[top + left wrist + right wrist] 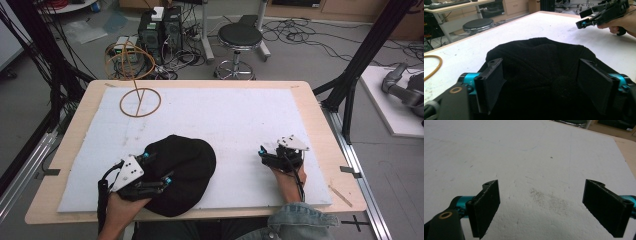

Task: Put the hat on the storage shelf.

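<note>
grey floor (320,60) | black stool (240,36) | computer towers (161,27) | tangled cables (295,32)

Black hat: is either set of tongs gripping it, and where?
Neither. The left tongs stand open astride the hat at its near edge, not closed on it. The right tongs are open over the bare mat.

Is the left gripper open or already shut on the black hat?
Open. In the left gripper view, the left gripper has its fingers spread wide, with the black hat lying between them, not pinched.
</note>
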`<state>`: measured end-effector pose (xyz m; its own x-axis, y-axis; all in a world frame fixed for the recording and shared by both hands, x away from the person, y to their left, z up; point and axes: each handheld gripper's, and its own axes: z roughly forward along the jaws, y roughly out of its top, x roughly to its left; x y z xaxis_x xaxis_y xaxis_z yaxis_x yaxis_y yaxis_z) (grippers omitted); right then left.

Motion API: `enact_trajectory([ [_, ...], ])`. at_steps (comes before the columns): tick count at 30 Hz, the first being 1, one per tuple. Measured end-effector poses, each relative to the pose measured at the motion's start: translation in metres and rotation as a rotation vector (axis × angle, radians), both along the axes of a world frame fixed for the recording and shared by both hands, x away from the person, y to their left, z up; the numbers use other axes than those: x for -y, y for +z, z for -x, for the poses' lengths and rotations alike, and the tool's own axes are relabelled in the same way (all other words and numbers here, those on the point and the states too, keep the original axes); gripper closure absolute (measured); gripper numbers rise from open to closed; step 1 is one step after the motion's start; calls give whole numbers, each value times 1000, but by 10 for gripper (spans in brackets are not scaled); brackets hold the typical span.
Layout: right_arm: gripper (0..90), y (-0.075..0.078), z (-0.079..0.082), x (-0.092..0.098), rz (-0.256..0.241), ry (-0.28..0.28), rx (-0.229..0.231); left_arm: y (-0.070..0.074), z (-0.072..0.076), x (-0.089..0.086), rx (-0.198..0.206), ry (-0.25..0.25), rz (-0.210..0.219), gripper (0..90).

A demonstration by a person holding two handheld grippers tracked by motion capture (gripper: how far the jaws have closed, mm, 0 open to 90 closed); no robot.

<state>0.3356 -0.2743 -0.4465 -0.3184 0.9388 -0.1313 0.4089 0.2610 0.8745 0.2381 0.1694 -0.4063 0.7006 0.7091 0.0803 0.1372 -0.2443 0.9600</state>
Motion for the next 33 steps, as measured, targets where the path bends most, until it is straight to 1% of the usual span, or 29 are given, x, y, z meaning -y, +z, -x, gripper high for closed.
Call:
enact_trajectory([
  [1,142,0,0,0,3,2,2,0,0,0,1,0,-2,270],
  [4,142,0,0,0,-2,-2,-1,-1,0,0,0,0,-12,291],
  [8,142,0,0,0,-4,-2,-2,-3,-1,-1,-15,-8,-20,345],
  [10,142,0,0,0,-3,-2,-2,-3,0,-1,-11,-7,-23,382],
  [12,142,0,0,0,-4,-1,0,-3,0,-1,-16,-13,-27,415],
  [13,143,0,1,-1,-4,-3,-1,-4,0,-1,-17,-14,-30,455],
  [21,142,0,1,0,-5,-2,-1,-5,-1,-1,-41,-20,-35,517],
  [23,142,0,1,0,-7,-3,-2,-5,-1,-1,-43,-22,-36,550],
  [27,142,0,1,-1,-7,-2,-1,-6,-1,-2,-46,-24,-44,586],
  [31,142,0,0,0,-4,-1,-2,-5,0,-2,-35,-25,-48,627],
  [33,142,0,0,0,-5,-1,-1,-4,1,-2,-25,-28,-47,633],
])
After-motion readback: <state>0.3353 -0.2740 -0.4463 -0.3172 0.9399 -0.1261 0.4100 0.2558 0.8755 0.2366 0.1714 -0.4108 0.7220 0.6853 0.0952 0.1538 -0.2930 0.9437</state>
